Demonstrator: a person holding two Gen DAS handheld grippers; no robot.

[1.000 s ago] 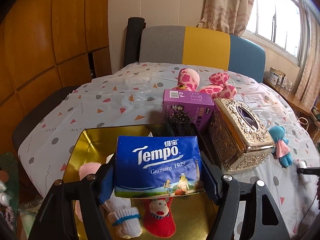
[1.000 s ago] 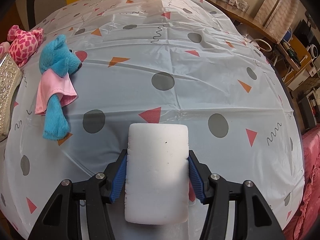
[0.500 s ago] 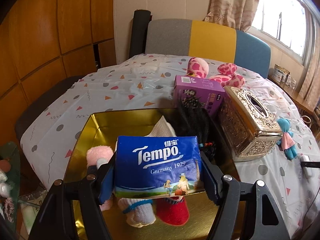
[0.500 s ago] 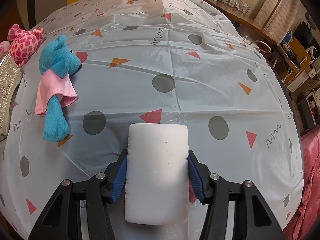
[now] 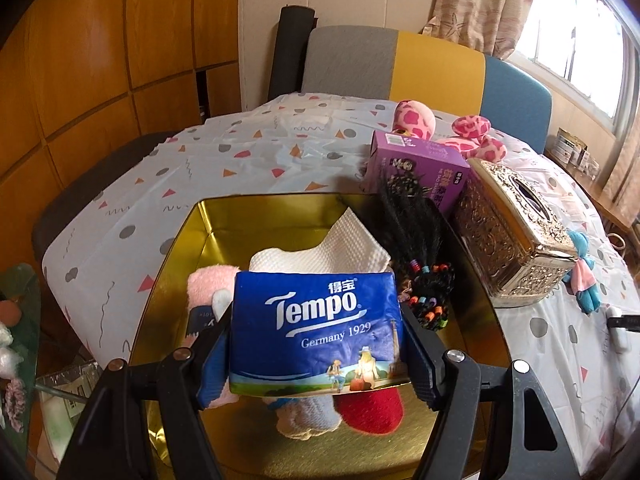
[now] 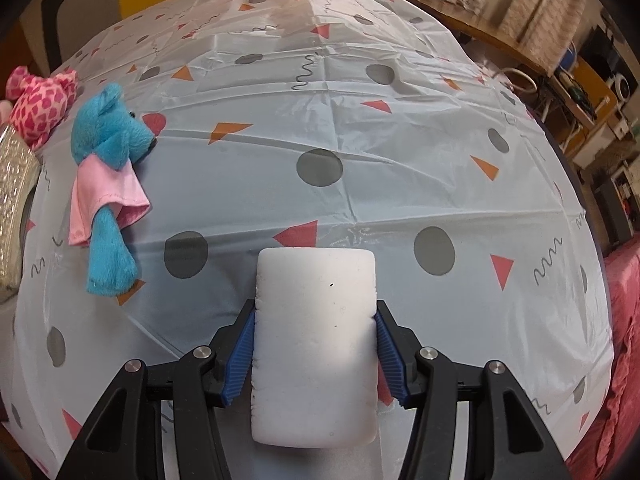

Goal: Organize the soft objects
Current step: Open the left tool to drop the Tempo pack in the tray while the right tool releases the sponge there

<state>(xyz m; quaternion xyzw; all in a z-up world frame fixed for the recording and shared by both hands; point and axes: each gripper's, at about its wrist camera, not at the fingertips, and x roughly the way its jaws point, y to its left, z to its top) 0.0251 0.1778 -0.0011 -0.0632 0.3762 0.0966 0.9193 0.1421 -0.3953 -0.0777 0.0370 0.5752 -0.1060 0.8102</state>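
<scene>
Two grippers are loaded on my feeds. My left gripper (image 5: 316,344) clamps a blue Tempo tissue pack (image 5: 316,330) between its blue pads, held above the gold tray (image 5: 192,236). Inside that tray I see a white paper towel (image 5: 340,246), a pink sock (image 5: 208,284), a red sock (image 5: 370,410) and a black doll wig with coloured beads (image 5: 420,248). My right gripper (image 6: 315,352) squeezes a white foam sponge (image 6: 316,340) over the patterned tablecloth (image 6: 360,160). A blue plush bear (image 6: 108,184) in pink lies well left of it, near the ornate tissue box (image 6: 12,200).
</scene>
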